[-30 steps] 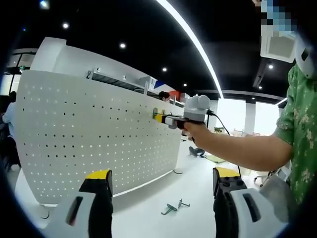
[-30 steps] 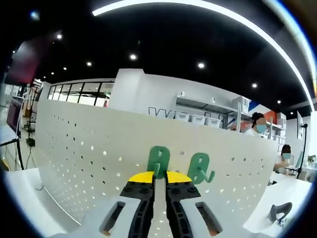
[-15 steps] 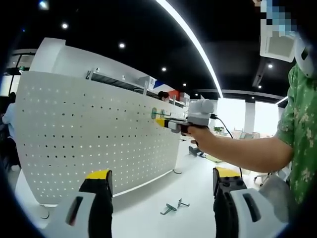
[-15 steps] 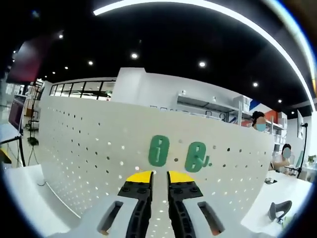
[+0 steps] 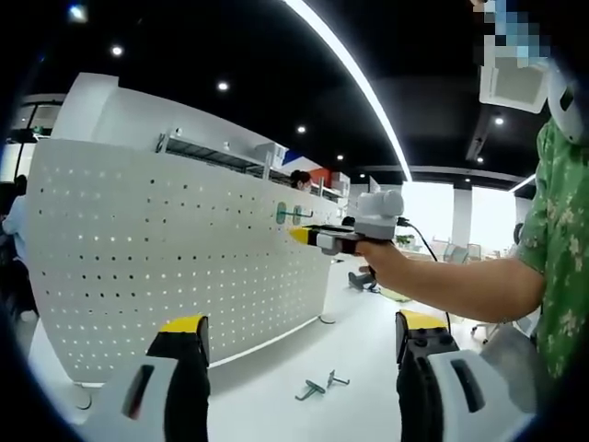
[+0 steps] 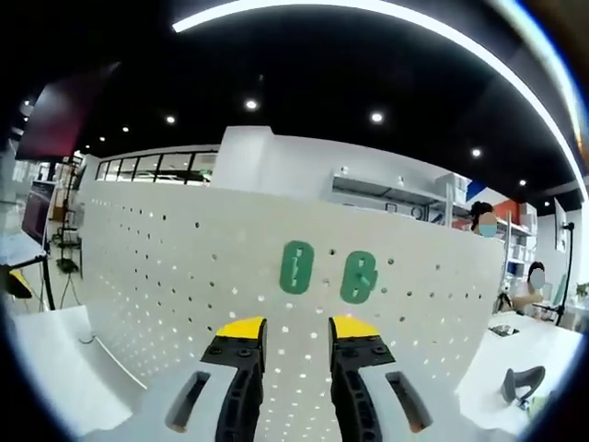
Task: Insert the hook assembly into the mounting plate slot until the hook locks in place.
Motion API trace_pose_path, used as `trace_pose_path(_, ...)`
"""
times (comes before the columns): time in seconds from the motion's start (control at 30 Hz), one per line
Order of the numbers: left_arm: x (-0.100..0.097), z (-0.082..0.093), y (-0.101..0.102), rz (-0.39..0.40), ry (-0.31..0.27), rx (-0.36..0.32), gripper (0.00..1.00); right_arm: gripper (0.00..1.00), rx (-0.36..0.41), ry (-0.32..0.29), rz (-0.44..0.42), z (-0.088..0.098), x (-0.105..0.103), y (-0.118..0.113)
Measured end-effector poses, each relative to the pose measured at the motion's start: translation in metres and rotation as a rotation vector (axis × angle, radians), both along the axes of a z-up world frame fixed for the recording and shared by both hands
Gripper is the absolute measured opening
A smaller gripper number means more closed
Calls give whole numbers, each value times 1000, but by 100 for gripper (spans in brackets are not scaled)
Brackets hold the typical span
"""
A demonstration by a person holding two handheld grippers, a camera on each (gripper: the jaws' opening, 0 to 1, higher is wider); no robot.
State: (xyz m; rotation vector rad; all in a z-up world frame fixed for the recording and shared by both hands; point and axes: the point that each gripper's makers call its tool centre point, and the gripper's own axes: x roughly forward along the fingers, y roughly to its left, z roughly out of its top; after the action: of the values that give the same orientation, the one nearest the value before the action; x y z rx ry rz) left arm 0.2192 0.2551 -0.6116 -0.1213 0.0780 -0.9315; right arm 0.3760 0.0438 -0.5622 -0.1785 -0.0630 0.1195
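Held both pairs of jaws empty before two hooks hung on the plate.
Held the left gripper (image 5: 299, 324) low over the table (image 5: 267, 373), jaws wide and empty, with spare hooks (image 5: 317, 385) lying beyond. Held the right gripper (image 6: 296, 324) near the mounting plate (image 6: 156, 276), jaws slightly parted, gripping nothing. Found two green hook assemblies (image 6: 296, 268) side by side on the plate, apparently flush. Judged a light, square downward press best for confirming the lock, without prying.

Matt pegboard (image 6: 166, 276) (perforated), green plastic hooks (image 6: 296, 268)
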Motion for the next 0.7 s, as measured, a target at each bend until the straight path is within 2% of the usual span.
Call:
trace_pose_path(0.43,-6,3,-4,-6,-8,3,85,46,64,30,71,-11,-17,3)
trace_pose_path(0.7,-10,5,-8,-14,-11,7,85,57,111,25,109,-11,-30,3)
